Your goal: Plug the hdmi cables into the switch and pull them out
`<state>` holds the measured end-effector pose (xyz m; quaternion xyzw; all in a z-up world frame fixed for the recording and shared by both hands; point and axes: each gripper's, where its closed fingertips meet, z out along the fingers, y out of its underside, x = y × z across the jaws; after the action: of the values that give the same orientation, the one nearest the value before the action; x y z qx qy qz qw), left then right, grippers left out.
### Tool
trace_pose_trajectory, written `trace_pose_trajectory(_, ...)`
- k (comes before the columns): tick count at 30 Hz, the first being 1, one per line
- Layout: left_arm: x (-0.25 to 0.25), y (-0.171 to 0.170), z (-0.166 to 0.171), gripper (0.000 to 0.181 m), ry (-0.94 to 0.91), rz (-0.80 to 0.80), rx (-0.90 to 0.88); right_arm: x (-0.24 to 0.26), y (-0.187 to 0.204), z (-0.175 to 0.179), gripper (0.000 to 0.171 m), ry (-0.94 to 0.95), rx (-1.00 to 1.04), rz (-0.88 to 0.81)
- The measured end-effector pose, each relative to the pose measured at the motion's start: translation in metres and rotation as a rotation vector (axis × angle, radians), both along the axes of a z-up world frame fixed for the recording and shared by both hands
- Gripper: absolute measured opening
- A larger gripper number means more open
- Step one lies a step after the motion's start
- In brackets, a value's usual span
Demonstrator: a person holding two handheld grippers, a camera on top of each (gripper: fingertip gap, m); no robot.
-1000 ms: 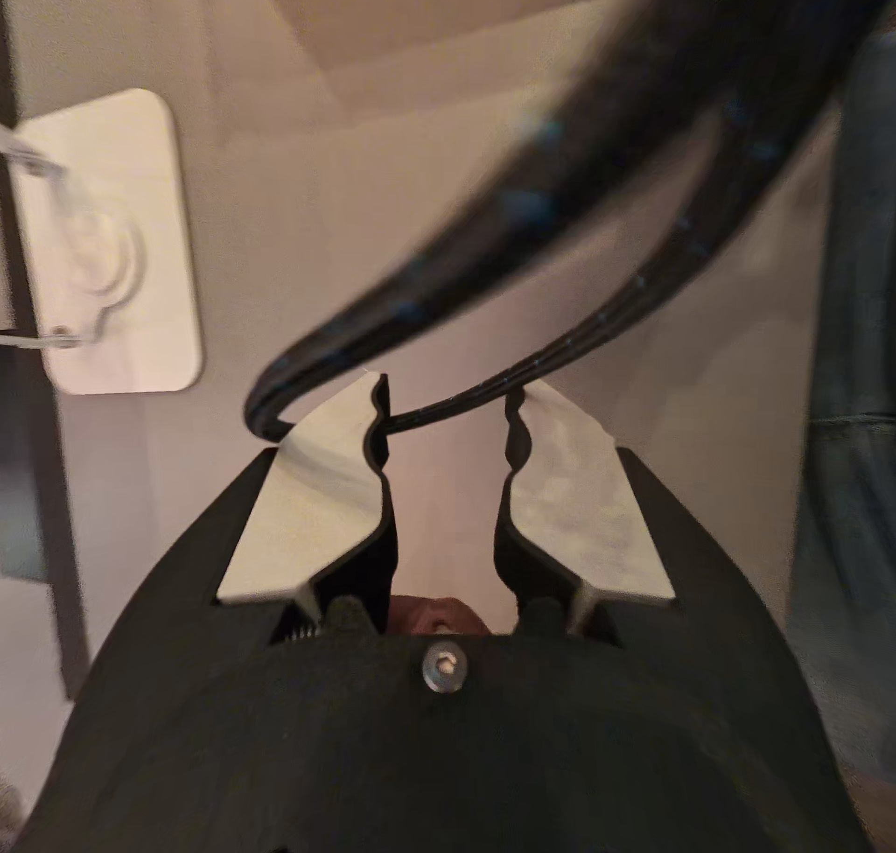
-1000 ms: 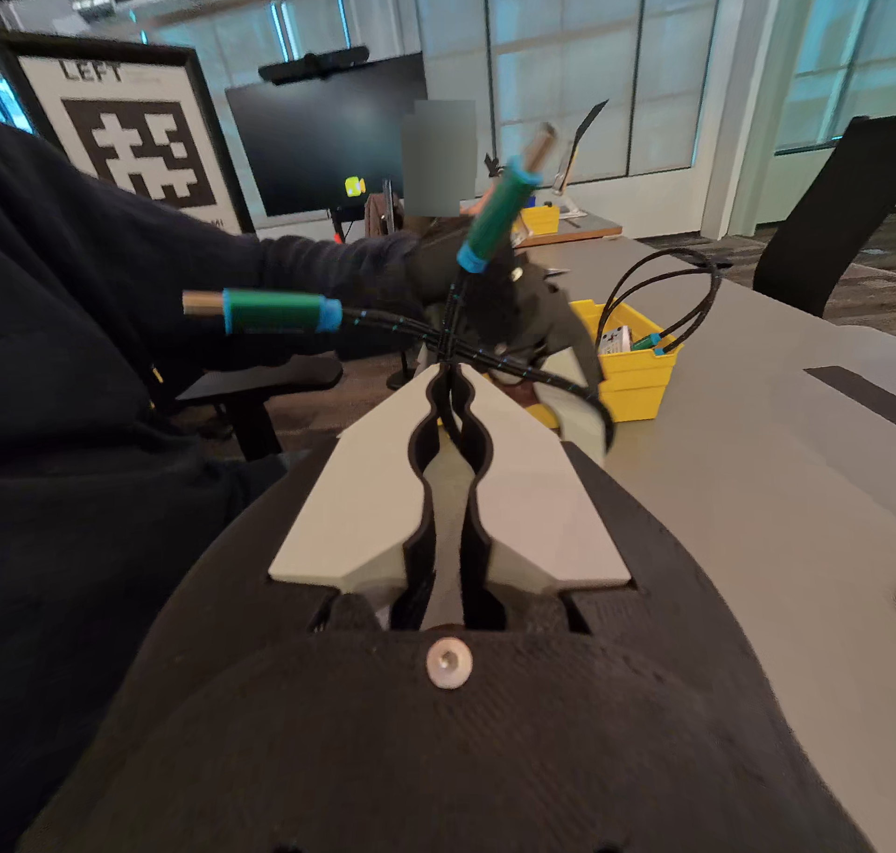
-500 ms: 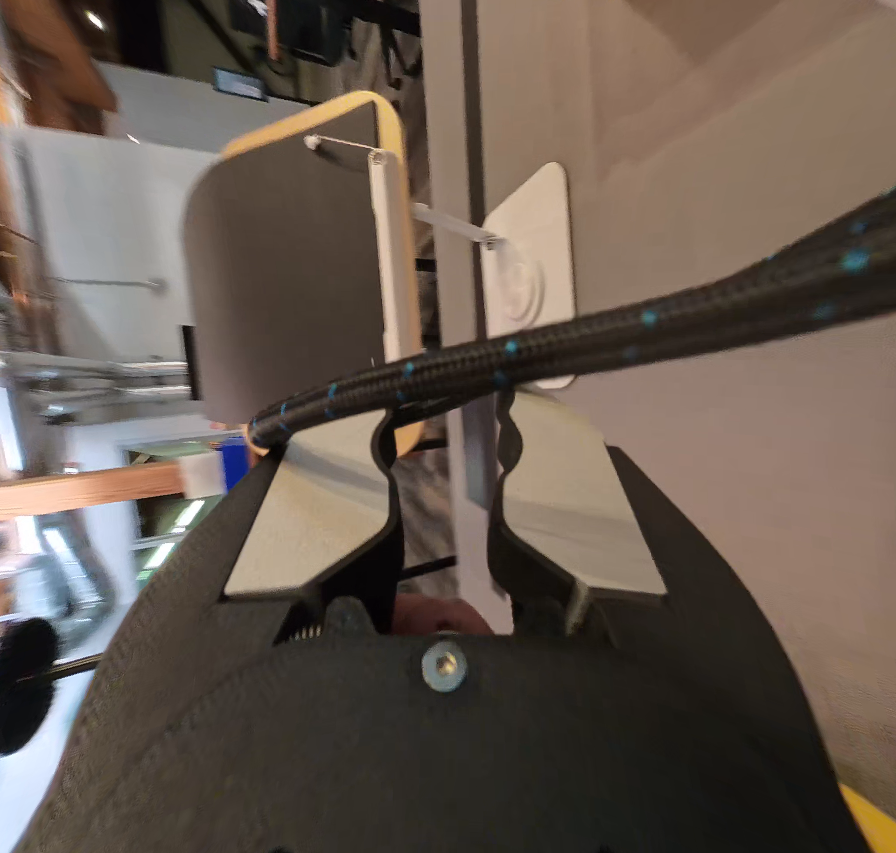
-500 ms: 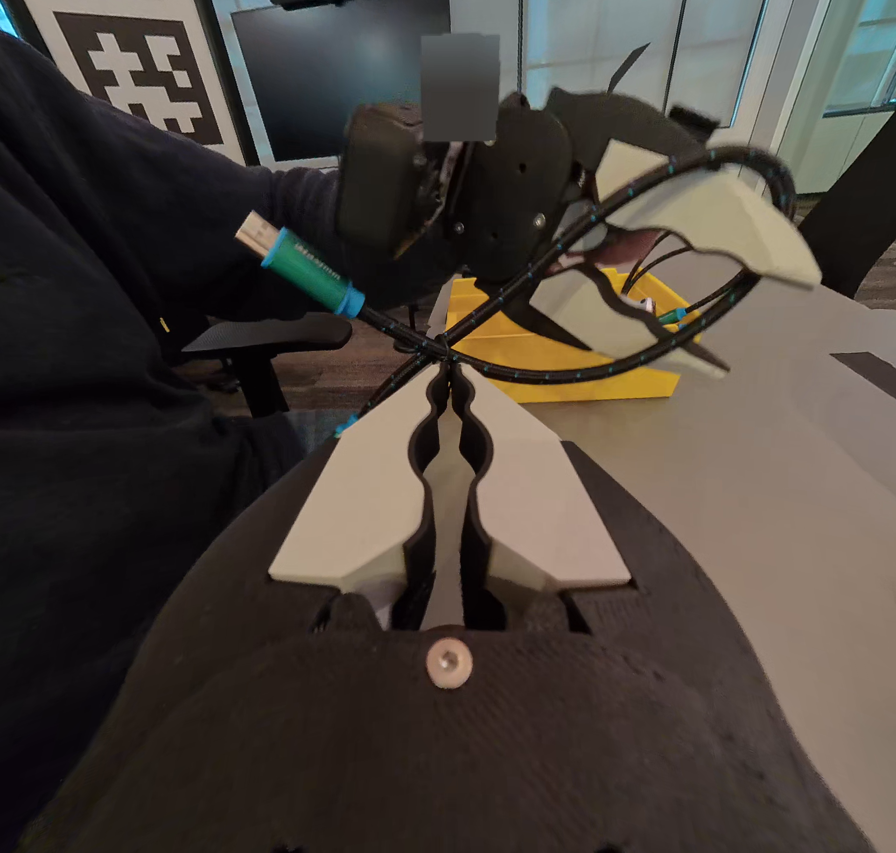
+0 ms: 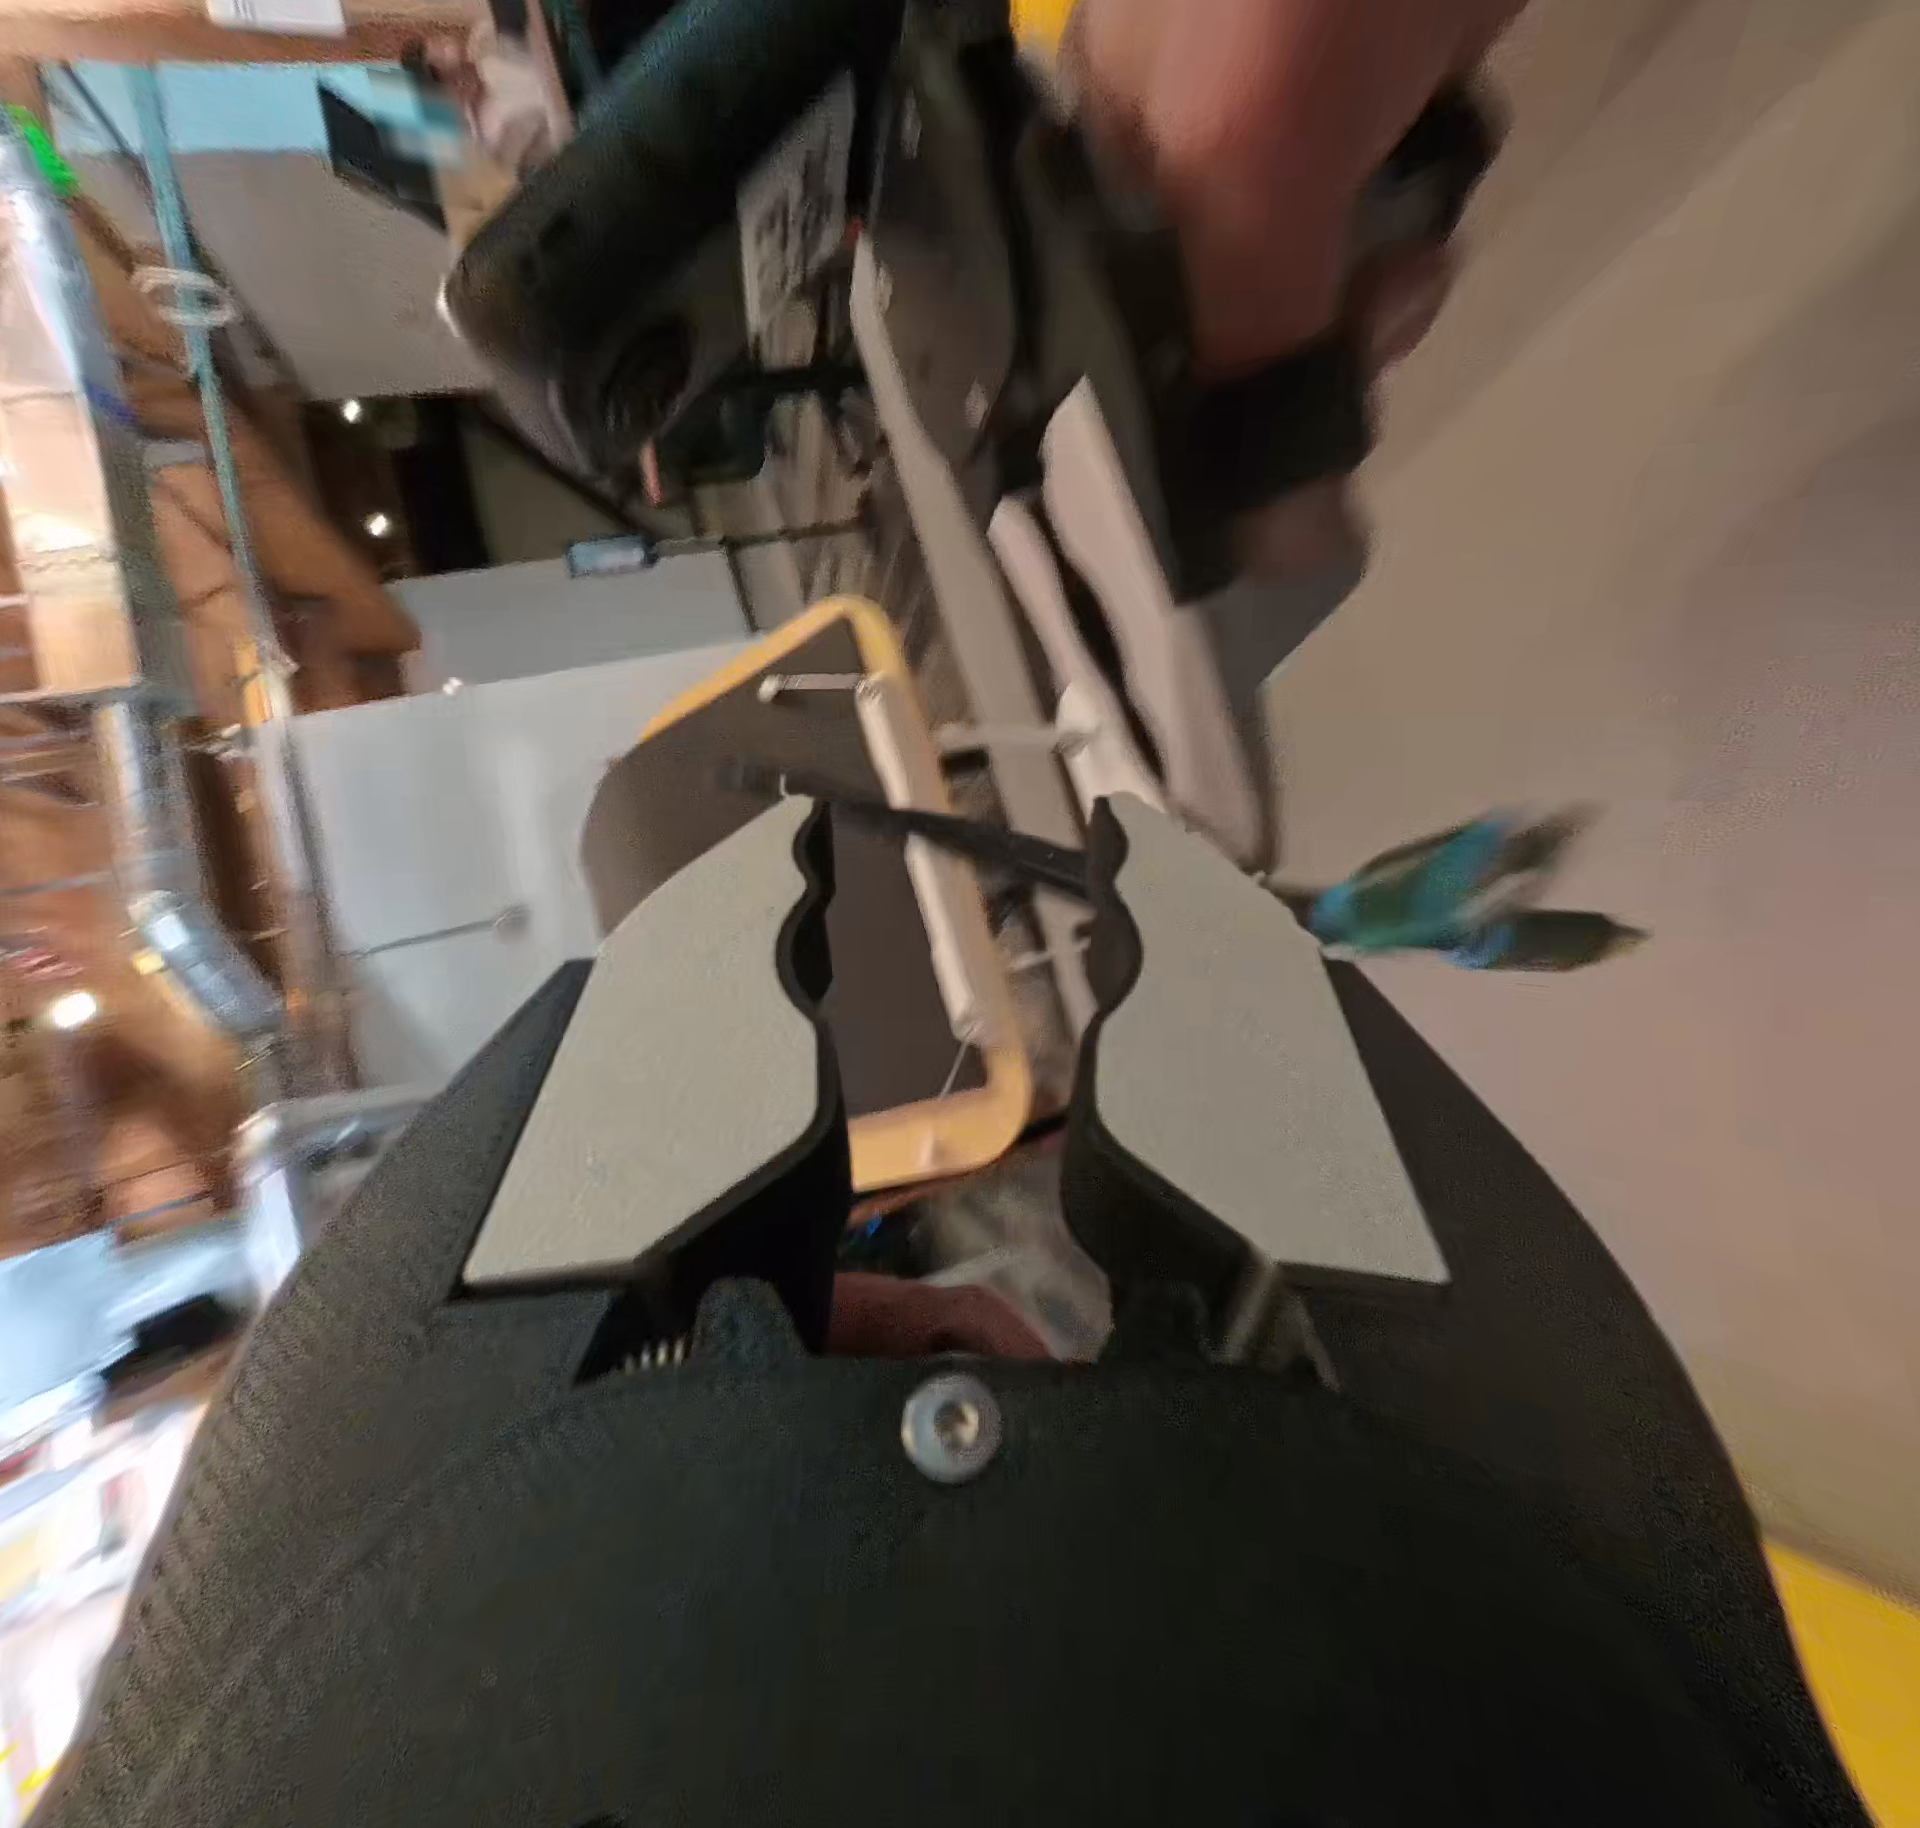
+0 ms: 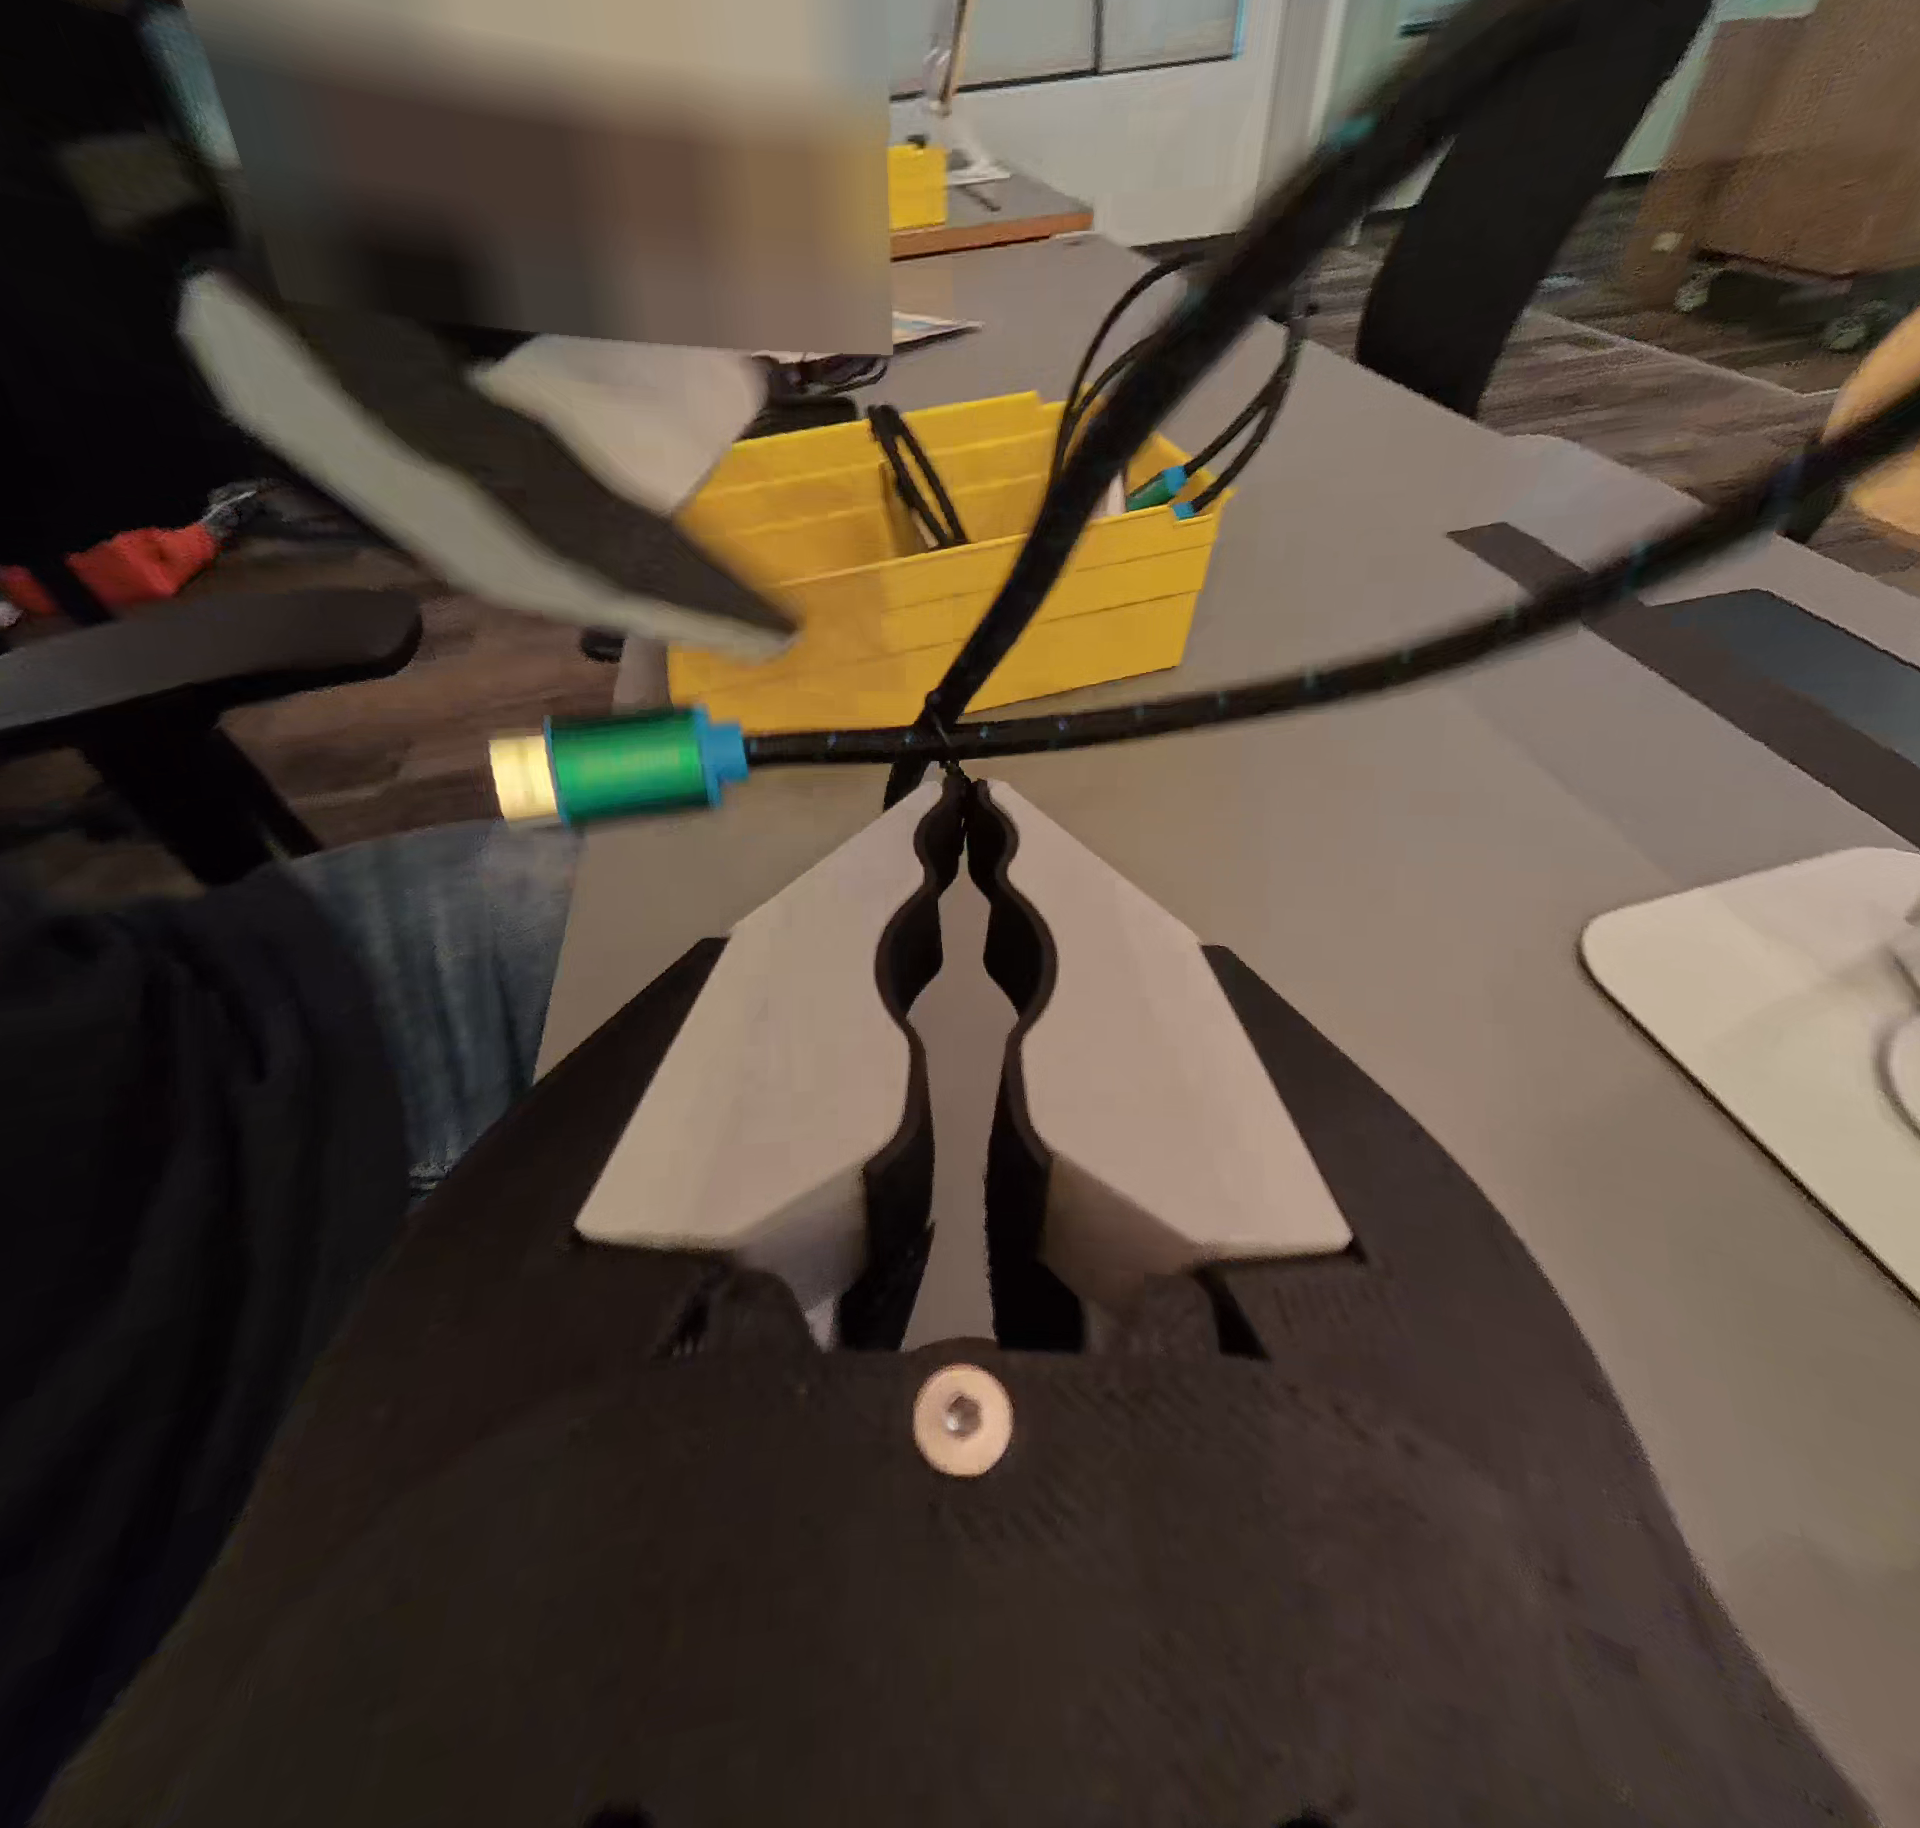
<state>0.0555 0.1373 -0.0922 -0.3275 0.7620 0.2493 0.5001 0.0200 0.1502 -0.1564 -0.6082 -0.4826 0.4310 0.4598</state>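
The right gripper (image 6: 954, 791) is clamped at its tips on the crossing of a black braided HDMI cable (image 6: 1143, 713), as half a second ago — the green plug (image 6: 623, 765) now points level to the left, above the grey table (image 6: 1403, 895). The left gripper (image 5: 956, 843) is spread with nothing between its fingers; the cable has slipped out. A yellow bin (image 6: 935, 573) stands behind.

Table: grey table (image 6: 1351, 947) in front of me.
On it: yellow bin (image 6: 935, 604) far, white pad (image 6: 1756, 1009) right.
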Motion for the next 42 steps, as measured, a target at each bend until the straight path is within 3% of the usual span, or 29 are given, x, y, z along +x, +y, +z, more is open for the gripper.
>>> trace_pose_trajectory(2, 0.006, -0.014, -0.012, 0.041, -0.038, -0.024, -0.126, 0.002, 0.001, 0.004, 0.0, 0.009, 0.021, -0.003)
trace_pose_trajectory(4, 0.004, -0.009, -0.016, 0.049, -0.088, 0.038, -0.223, 0.002, 0.0, 0.004, 0.0, 0.006, 0.031, -0.002)
trace_pose_trajectory(9, -0.012, -0.01, 0.001, 0.061, -0.316, 0.091, -0.499, 0.008, 0.001, 0.008, 0.0, 0.04, 0.043, -0.018)
trace_pose_trajectory(17, -0.05, 0.019, 0.005, 0.08, -0.783, 0.153, -1.26, 0.0, -0.011, 0.009, 0.0, -0.021, 0.183, 0.008)
trace_pose_trajectory(19, -0.045, 0.033, 0.002, 0.081, -0.823, 0.167, -1.39, -0.005, -0.016, 0.007, 0.0, -0.057, 0.229, 0.021)
trace_pose_trajectory(21, -0.039, 0.049, -0.019, 0.077, -0.769, 0.218, -1.414, -0.009, -0.019, 0.005, 0.0, -0.068, 0.244, 0.033)
trace_pose_trajectory(24, -0.023, 0.049, -0.03, 0.074, -0.744, 0.177, -1.586, -0.014, -0.022, -0.002, 0.0, -0.102, 0.254, 0.048)
trace_pose_trajectory(28, -0.009, 0.03, -0.007, 0.047, -0.735, -0.025, -1.579, -0.014, -0.017, -0.02, 0.0, -0.153, 0.18, 0.047)
trace_pose_trajectory(33, -0.006, -0.054, 0.002, 0.033, -0.432, -0.223, -1.421, 0.0, 0.004, -0.014, 0.0, -0.04, 0.006, -0.025)
trace_pose_trajectory(38, -0.02, -0.113, -0.061, 0.039, -0.122, -0.155, -1.44, 0.015, 0.014, 0.017, 0.0, 0.165, -0.087, -0.056)
trace_pose_trajectory(42, -0.032, -0.1, -0.128, 0.047, 0.002, 0.038, -1.373, 0.017, -0.006, 0.042, 0.0, 0.273, -0.076, 0.046)
